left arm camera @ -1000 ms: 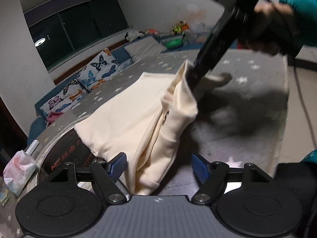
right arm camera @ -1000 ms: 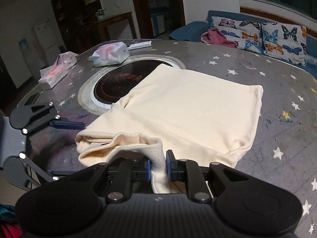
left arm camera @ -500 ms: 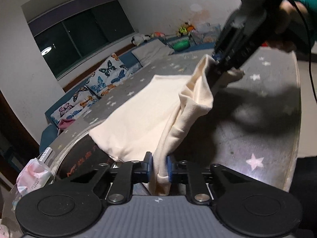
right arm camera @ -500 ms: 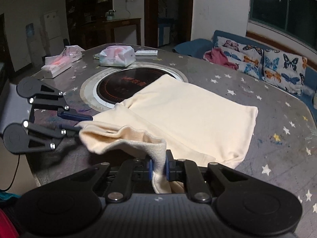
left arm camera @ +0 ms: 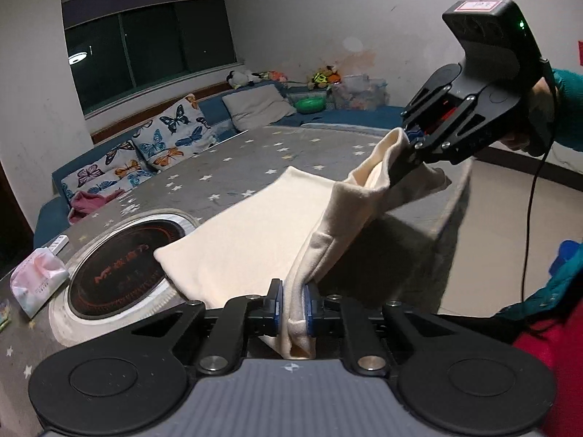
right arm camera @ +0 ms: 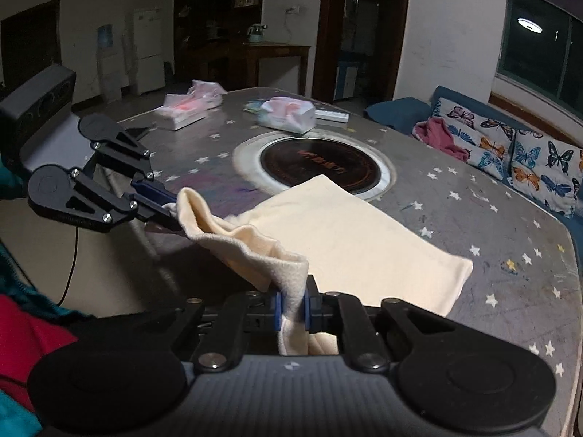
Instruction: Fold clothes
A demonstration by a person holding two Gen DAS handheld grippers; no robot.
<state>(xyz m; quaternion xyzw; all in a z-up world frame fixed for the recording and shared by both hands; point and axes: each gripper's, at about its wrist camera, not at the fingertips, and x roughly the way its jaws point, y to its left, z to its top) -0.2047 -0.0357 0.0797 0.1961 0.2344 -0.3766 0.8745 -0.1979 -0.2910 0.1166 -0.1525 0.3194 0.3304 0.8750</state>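
Where a second ago the left gripper (left arm camera: 292, 304) stood wide open around a hanging fold of the cream garment (left arm camera: 255, 240), its blue pads are now pinched tight on that fold. Both grippers have come up and away from the table (left arm camera: 255, 153), and the cloth's near edge, which had slumped on the surface, is now stretched in the air between them. The far part of the garment has slid toward the table's edge, leaving more of the round cooktop (right arm camera: 320, 164) bare, though it still overlaps its rim.

The right gripper (right arm camera: 292, 307) is likewise closed almost fully, clamping a bunched corner of the same edge, as it did before. A person's hand (left arm camera: 539, 109) in a teal sleeve (left arm camera: 568, 105) carries it. The rest of the garment lies flat on the star-patterned table, beside the cooktop and well apart from the tissue packs (right arm camera: 286, 114).
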